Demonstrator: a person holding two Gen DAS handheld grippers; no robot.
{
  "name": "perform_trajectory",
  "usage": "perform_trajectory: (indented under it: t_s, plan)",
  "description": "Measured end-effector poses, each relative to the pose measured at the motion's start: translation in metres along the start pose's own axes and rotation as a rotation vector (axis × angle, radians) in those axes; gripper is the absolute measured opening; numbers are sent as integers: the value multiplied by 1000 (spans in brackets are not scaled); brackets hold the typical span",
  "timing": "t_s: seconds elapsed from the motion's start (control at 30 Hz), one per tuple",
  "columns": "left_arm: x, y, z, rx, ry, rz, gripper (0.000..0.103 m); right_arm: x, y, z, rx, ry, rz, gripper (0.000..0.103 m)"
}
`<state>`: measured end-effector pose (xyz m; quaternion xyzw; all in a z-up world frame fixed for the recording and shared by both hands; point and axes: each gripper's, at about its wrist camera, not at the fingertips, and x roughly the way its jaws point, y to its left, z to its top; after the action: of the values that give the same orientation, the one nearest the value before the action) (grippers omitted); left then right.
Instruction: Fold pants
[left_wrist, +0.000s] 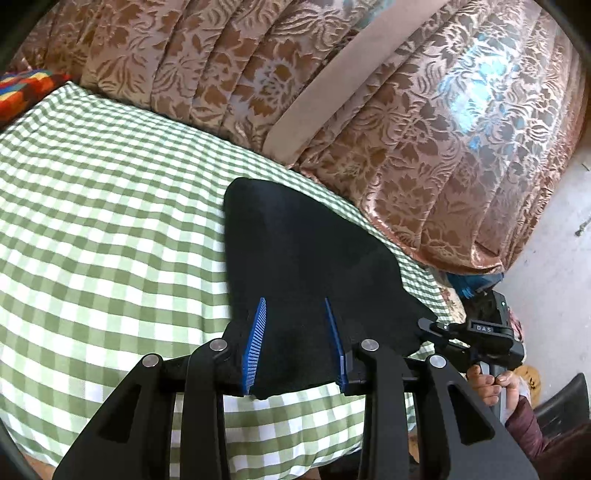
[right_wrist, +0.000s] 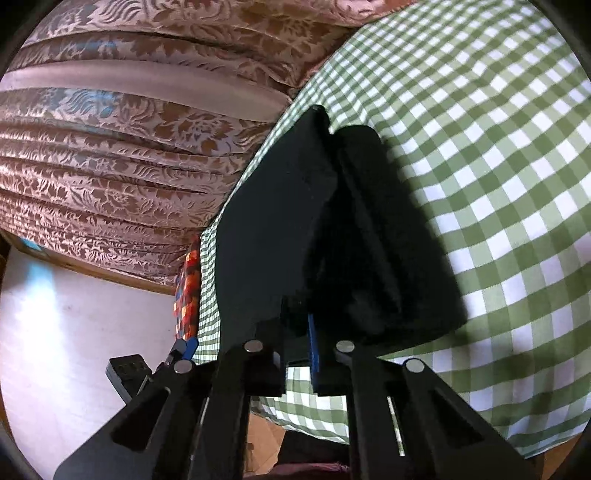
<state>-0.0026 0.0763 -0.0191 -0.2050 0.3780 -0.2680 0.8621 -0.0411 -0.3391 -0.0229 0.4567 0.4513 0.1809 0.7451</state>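
Green-checked cloth (left_wrist: 92, 221) covers your work surface; the black pants (left_wrist: 295, 258) lie folded on it. Your left gripper (left_wrist: 295, 343) pinches their near edge; your right gripper (right_wrist: 303, 332) is pressed together on them.

— What covers the surface?
— A green-and-white checked cotton cloth (left_wrist: 92, 206), spread smooth with its near edge hanging over the front.
— And behind it?
— A brown and beige floral-patterned brocade cover (left_wrist: 424, 155), lying in padded ridges, with a plain beige band (left_wrist: 317, 96) running across it.
— Anything colourful?
— A multicoloured red, orange and blue patchwork fabric (left_wrist: 26, 92), tucked at the cloth's far corner.
— Below?
— A pale grey floor (right_wrist: 74, 332), seen past the cover's edge.
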Motion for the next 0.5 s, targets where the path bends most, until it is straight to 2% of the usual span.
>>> perform_trajectory:
  t_s: [0.1, 0.17, 0.27, 0.33, 0.43, 0.5]
  plan:
    - [-7, -4, -2, 16, -8, -21, 30, -18, 18, -6, -89, -13, 33, 6]
    - [-10, -6, -3, 22, -15, -39, 30, -22, 19, -11, -133, 2, -12, 6]
    - [-3, -10, -6, 33, 4, -60, 30, -11, -9, -11, -87, 16, -89, 6]
    - [15, -16, -12, 65, 59, -42, 30, -1, -28, -10, -53, 19, -109, 6]
    - [37, -20, -25, 99, 153, -22, 30, 7, -37, -13, -85, 33, -126, 4]
    - [46, -24, -38, 156, 183, 26, 30, 7, -43, -14, -77, 39, -111, 4]
